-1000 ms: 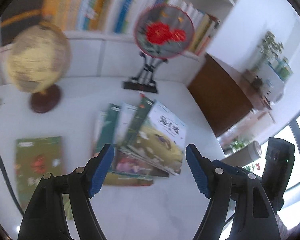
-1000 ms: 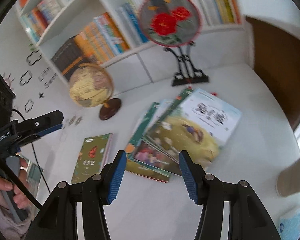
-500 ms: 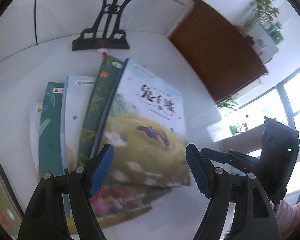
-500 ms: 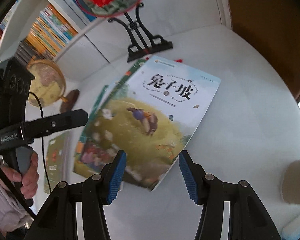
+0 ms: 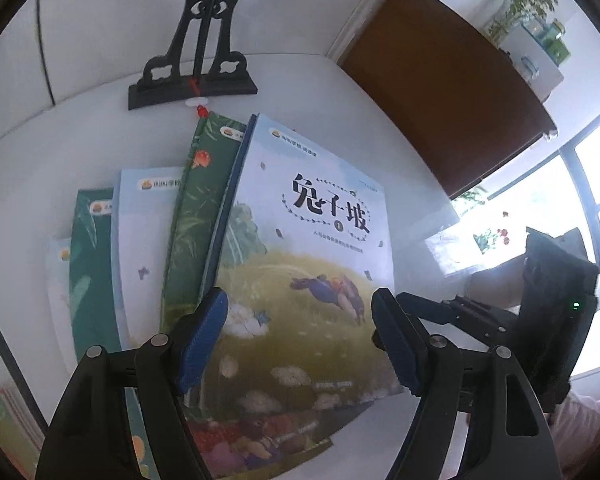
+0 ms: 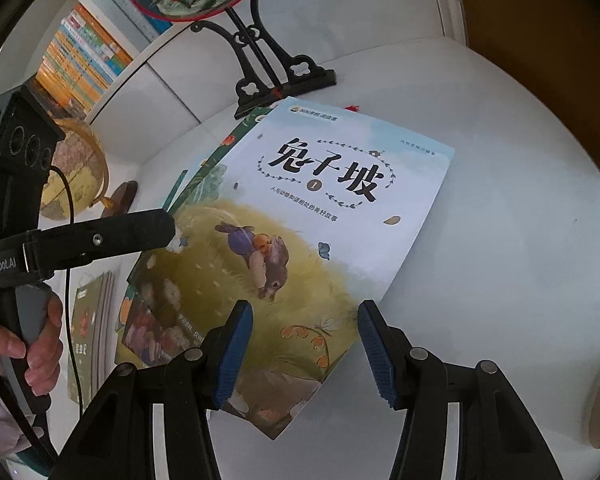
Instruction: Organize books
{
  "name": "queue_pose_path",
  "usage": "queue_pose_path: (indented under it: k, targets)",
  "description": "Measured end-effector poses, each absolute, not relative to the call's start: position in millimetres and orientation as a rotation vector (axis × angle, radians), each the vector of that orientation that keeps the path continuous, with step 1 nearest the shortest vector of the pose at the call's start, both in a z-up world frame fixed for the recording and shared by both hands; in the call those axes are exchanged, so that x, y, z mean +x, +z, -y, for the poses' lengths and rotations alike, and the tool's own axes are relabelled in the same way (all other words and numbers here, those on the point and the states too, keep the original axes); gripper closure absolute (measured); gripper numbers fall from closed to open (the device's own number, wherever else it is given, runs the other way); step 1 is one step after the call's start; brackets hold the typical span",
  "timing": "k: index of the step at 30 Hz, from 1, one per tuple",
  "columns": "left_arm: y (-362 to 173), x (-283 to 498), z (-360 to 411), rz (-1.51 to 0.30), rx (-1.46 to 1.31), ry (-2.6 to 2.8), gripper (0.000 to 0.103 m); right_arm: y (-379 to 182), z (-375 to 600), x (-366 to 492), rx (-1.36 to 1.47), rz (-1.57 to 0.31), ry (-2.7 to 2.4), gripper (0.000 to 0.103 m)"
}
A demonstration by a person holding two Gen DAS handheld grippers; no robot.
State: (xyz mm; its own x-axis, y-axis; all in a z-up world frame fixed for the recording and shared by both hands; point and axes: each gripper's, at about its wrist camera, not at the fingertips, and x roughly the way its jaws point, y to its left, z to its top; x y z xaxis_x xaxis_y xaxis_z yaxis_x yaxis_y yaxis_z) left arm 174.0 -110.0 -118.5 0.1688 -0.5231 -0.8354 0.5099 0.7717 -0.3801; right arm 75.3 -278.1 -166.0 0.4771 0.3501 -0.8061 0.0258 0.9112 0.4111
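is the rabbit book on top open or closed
Closed: the rabbit book lies flat on the fanned pile, full front cover and title showing, no inside pages visible.

"兔子坡 1" on top book [image 6: 340, 216], "GenRobot.AI" on left tongs [image 6: 4, 266]

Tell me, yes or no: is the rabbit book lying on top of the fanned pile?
Yes, the rabbit book overlaps the green and pale books fanned out beneath its left side.

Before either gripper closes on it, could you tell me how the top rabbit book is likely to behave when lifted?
The rabbit book looks thin and soft-covered, so it will probably sag if lifted by one edge. Its glossy cover lies on a fanned pile of books, so a push may slide it sideways.
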Motion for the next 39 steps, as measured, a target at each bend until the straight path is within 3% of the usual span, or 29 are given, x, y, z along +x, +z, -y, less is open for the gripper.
queue_pose_path:
  k: [12, 16, 24, 29, 32, 36, 39]
  targets:
    - [-124, 181, 105, -1.235, -0.019, -0.745, 0.03, -164, 276, 81, 0.382, -1.05, 0.201, 0.05]
    - [-126, 176, 112, -1.254, 0.004, -0.756, 0.03, -166, 279, 83, 0.417, -1.028, 0.211, 0.04]
    - [-132, 141, 122, -1.3, -0.034, -0.815, 0.03, -160, 264, 83, 0.335, -1.038, 0.306, 0.041]
    - [-133, 147, 129, -1.324, -0.039, -0.78, 0.029, -160, 311, 72, 0.419, -0.99, 0.149, 0.041]
    - [-134, 152, 139, -1.314, -0.009, -0.752, 0.028, -176, 323, 76, 0.475, -1.06, 0.169, 0.04]
    - [-134, 152, 141, -1.306, -0.026, -0.738, 0.022, -179, 323, 77, 0.492, -1.026, 0.178, 0.029]
    - [-133, 147, 144, -1.303, 0.002, -0.73, 0.022, -178, 323, 77, 0.461, -1.021, 0.205, 0.028]
